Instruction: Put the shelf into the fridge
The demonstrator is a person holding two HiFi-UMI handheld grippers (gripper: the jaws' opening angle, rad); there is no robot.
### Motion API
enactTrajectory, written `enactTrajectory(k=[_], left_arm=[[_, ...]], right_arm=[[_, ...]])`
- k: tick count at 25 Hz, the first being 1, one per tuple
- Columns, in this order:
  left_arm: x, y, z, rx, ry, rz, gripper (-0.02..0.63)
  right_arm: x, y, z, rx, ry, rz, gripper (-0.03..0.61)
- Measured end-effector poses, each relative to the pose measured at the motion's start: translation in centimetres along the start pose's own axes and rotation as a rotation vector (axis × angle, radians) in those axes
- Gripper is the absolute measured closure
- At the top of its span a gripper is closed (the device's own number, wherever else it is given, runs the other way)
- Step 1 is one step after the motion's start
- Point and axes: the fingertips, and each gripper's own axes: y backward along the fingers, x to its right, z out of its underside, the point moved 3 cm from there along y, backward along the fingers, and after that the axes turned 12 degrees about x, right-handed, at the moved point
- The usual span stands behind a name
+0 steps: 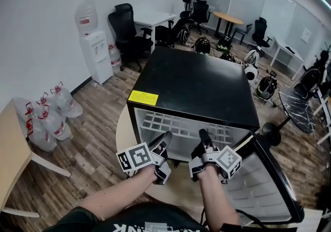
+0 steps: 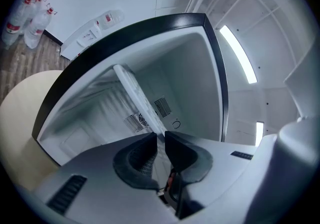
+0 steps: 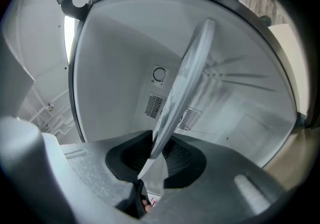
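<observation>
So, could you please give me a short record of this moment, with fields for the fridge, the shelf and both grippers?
fridge: black, standing on a round table
door: open
shelf: white grid, reaching into the fridge, front edge towards the person
left gripper: shut on the shelf's front edge
right gripper: shut on the shelf's front edge
task state: shelf going in, not yet released

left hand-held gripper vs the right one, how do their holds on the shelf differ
The left hand-held gripper grips the shelf at its front edge on the left; the right hand-held gripper grips it nearer the open door. In the left's own view the shelf slants up-left; in the right's, up-right. Both are shut on the shelf at the fridge.
</observation>
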Motion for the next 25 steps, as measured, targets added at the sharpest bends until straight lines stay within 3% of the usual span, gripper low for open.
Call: enactTrajectory(k=[4,7,11,19,24,25], left_arm=[[-0.1,-0.5,-0.2,-0.005,-0.01,0.012,0.565],[-0.1,-0.7,-0.2,0.0,-0.023,0.018,0.563],[-0.2,-1.7,-0.7,0.007,-0.04,0.007,0.563],[-0.8,-3.3,-1.4,0.025,-0.064,0.008,0.56],[-0.8,-3.1,-1.2,0.025,-0.09,0.026,0.558],[-0.8,-3.0,-1.2,0.022,-0.097,0.03,0.557]], right_arm=[[0.3,0.1,0.2,0.0,0.016,0.051,0.512],[-0.1,-0.2,-0.1,0.009,0.082,-0.025,0.503],[-1.3,0.4,0.1,0.036,0.049,-0.113,0.497],[0.7,4.0,0.3,0.042,0.061,-0.002,0.497],[0.5,5.7,0.2,0.052,0.079,0.034,0.499],[-0.1,5.6,0.4,0.053,0.074,0.002,0.498]])
